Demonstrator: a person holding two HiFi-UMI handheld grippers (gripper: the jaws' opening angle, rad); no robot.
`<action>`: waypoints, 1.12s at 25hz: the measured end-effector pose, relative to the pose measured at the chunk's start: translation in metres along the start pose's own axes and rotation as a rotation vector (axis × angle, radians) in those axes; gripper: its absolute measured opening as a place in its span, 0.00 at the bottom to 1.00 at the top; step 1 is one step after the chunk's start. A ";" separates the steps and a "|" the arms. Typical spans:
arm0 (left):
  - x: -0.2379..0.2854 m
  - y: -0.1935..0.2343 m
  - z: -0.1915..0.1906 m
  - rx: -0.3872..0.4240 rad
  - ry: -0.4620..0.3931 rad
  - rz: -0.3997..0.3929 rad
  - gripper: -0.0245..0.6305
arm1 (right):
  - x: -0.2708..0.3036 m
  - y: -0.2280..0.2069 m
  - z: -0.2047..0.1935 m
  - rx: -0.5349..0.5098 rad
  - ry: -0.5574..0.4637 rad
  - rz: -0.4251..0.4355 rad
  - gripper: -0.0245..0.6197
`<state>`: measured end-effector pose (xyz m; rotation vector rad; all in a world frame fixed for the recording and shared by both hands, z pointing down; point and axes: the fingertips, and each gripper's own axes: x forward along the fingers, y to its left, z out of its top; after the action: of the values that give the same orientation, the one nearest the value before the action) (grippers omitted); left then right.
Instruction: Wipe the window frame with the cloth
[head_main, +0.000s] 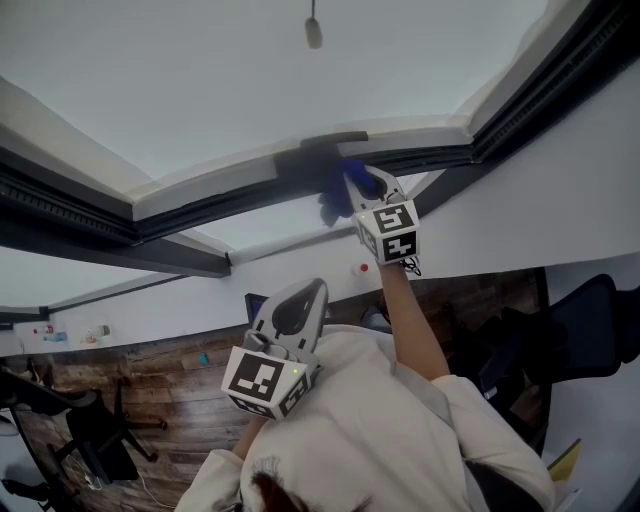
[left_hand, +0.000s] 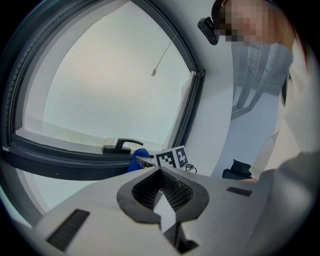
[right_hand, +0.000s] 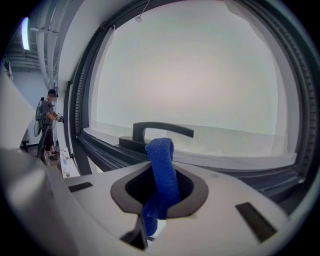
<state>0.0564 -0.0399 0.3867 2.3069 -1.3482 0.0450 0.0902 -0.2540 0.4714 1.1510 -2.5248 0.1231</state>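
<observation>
the right tongs (right_hand: 161, 197) pinch the blue cloth (right_hand: 161, 165), its folded end standing up near the dark handle (right_hand: 160, 131) on the window frame (right_hand: 95, 145); the left tongs (left_hand: 162, 200) are closed on nothing. the cloth looks soft and light, so a hold near the fold should press it firmly

The person wears a loose cream shirt (head_main: 380, 430); its right sleeve (head_main: 455, 395) ends short of the forearm. Each claw has a smooth pale-grey shell, black ribbed pads (left_hand: 172, 187) round a diamond-shaped opening, and black rectangular slots (left_hand: 67, 230) at 4 and 8 o'clock of that opening. The left claw (head_main: 303, 292) carries a white left cube (head_main: 268, 380) with black square markers at its 6 o'clock end. The right claw (head_main: 362, 182) has a matching right cube (head_main: 388, 232), with a thin black cable (head_main: 411, 266) looped at its 5 o'clock corner.
</observation>
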 end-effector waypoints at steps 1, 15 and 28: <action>0.001 0.000 0.000 0.000 0.000 -0.001 0.04 | 0.000 -0.001 0.000 0.001 0.000 -0.001 0.12; 0.009 -0.005 0.000 0.002 0.008 -0.018 0.04 | -0.003 -0.006 -0.001 0.002 -0.003 0.003 0.12; 0.006 0.001 0.002 0.008 0.009 -0.019 0.04 | -0.003 -0.008 -0.003 -0.003 0.002 -0.003 0.12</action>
<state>0.0587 -0.0460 0.3866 2.3232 -1.3236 0.0539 0.0986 -0.2567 0.4724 1.1531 -2.5208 0.1201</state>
